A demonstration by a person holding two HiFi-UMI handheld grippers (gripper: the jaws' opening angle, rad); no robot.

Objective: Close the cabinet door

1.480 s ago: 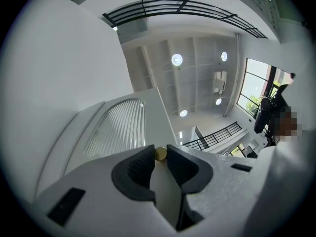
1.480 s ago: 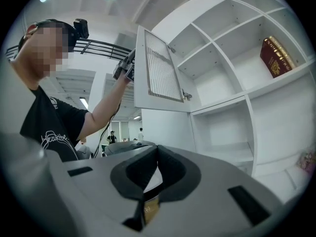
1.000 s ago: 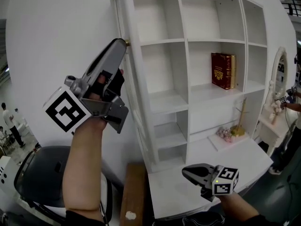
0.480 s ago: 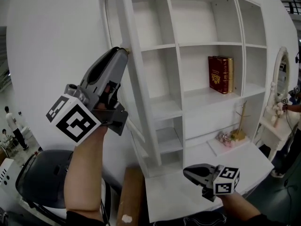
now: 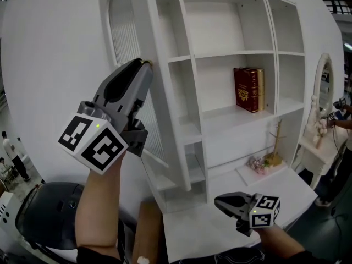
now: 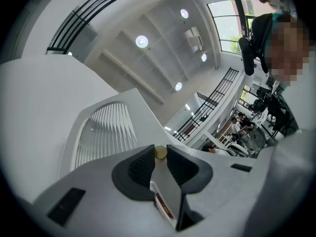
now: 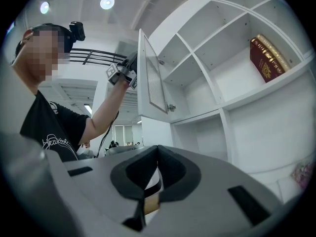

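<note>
1. Left gripper: raised at the door's free edge, pointing up and away from the person. Its jaws are narrowly parted and pinch a small brass knob between the pads. The knob is tiny in the left gripper view, so I cannot say whether the pads sit on its head or its stem.
2. Cabinet door: white, with an arched ribbed panel, hinged on the cabinet's left edge. It stands partly open, at an angle to the cabinet front, and the knob edge is the end farthest from the hinge.
3. Cabinet: open white shelving. A red book stands on a middle shelf toward the right side, well clear of the door's path.
4. Right gripper: low, over the cabinet's lower ledge near its front edge. Its pads are pressed together and it holds nothing.
5. Step in hand, as judged: swinging the door shut by the knob.
6. Handling notes:
   - Hold the pinch firm, since a knob this small will likely slip under a sideways pull.
   - Guide the knob along the door's arc about the hinge, and let the wrist roll with it instead of dragging straight across.
   - Slow down near the frame so the door seats without a slam.
   - Release only once the door lies flush with the cabinet front.
   - Leave the right gripper low, out of the door's sweep.
</note>
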